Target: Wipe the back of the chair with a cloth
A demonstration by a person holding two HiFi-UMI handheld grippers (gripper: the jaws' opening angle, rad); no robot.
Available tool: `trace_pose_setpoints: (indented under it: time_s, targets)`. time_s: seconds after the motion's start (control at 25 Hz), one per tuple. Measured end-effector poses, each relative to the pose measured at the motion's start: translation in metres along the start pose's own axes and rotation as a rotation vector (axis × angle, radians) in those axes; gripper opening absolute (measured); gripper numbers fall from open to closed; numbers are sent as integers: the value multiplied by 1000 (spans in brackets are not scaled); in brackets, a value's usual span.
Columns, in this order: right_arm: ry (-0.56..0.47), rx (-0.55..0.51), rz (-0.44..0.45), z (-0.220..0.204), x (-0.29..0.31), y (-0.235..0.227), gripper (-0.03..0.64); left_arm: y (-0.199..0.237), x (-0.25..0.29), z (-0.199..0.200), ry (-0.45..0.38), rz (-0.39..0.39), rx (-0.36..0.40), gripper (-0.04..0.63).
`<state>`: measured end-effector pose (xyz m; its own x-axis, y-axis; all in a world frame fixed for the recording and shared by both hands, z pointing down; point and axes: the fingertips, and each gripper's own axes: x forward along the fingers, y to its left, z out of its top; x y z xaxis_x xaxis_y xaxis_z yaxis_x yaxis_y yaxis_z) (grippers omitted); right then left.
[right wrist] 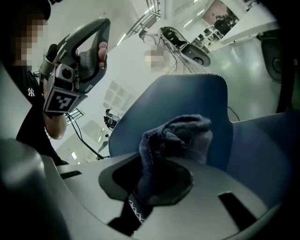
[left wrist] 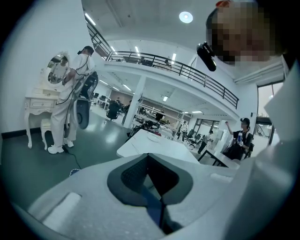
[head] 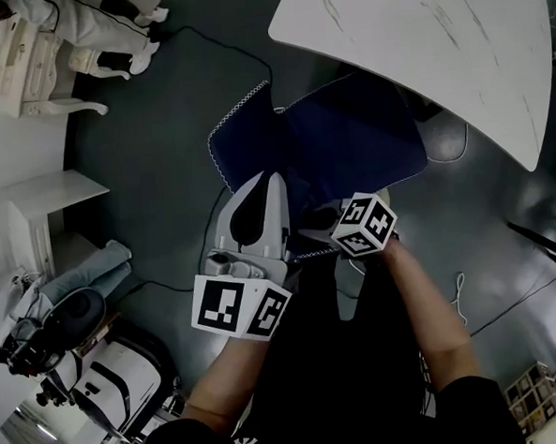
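From above, the dark blue chair [head: 348, 137] stands below me, beside a white table. The chair's back [right wrist: 187, 101] fills the middle of the right gripper view. My right gripper [right wrist: 154, 173] is shut on a bunched dark blue cloth [right wrist: 176, 138] with white edge stitching, and the bunch lies against that back. The right gripper's marker cube [head: 365, 225] hangs over the chair's near edge. My left gripper [head: 262, 194] is held up to the left of it and points at the chair. Its jaws [left wrist: 149, 161] look shut, with only a thin blue sliver between them.
A white marbled table [head: 436, 38] overhangs the chair at the upper right. Cables [head: 461, 299] trail over the grey floor. White furniture [head: 34, 72] stands at the upper left, and camera equipment [head: 69, 342] sits at the lower left. A person in white [left wrist: 70, 103] stands far off by a dressing table.
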<state>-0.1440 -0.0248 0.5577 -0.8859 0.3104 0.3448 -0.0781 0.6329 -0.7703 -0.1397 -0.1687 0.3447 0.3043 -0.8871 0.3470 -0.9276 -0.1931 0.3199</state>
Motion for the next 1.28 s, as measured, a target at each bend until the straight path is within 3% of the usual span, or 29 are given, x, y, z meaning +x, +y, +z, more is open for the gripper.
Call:
trace_pose_setpoints:
  time_s: [0.44,0.6,0.8,1.28]
  targets:
    - [-66,39,47,45,-18,71,69,2,-41,45,-33,-3,-12,8]
    - [-76,5,31,64,-34,93,69,-2,-49,64,-58,-13,-9,8]
    - [-159,-25,-4,97,-62,123,69,-12,-67,80,-74,-38,2,8]
    - [-283,-241,-122,190,-148,208,69,-33,-107,153,-182,-93,52,8]
